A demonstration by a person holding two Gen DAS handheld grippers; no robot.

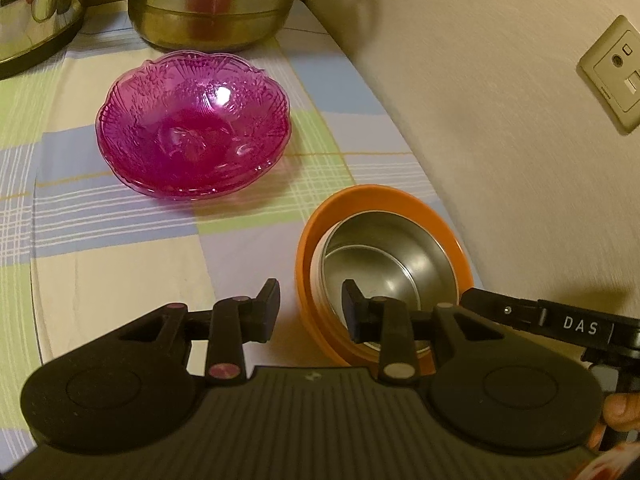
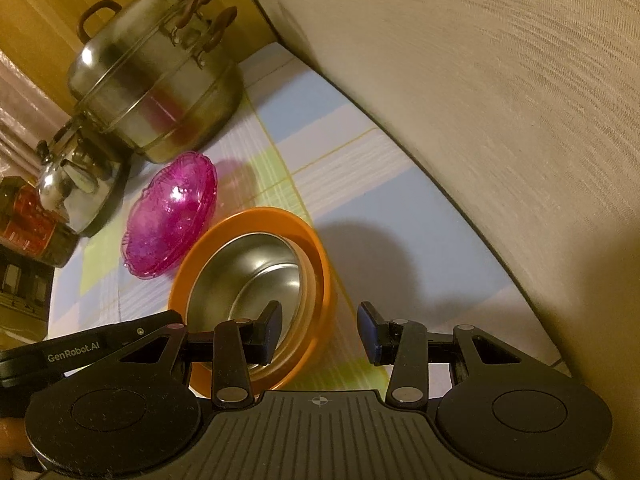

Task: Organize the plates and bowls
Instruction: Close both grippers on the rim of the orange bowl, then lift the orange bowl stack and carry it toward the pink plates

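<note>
An orange bowl (image 1: 400, 256) with a steel lining stands on the checked tablecloth (image 1: 120, 260) close to the wall. My left gripper (image 1: 311, 312) is open astride the bowl's left rim, with one finger inside and one outside; cloth shows between the outer pad and the bowl's wall. From the other side my right gripper (image 2: 320, 332) is open astride the right rim of the same orange bowl (image 2: 248, 268), its left finger inside. Pink glass bowls (image 1: 194, 124), nested in a stack, sit farther back; they also show as the pink stack (image 2: 172, 220) in the right wrist view.
A lidded steel steamer pot (image 2: 156, 80) and a shiny kettle (image 2: 76, 184) stand at the back of the table. A red-labelled container (image 2: 28, 224) is at the left. The wall (image 1: 500, 140) with a socket (image 1: 616, 72) runs along the table's right edge.
</note>
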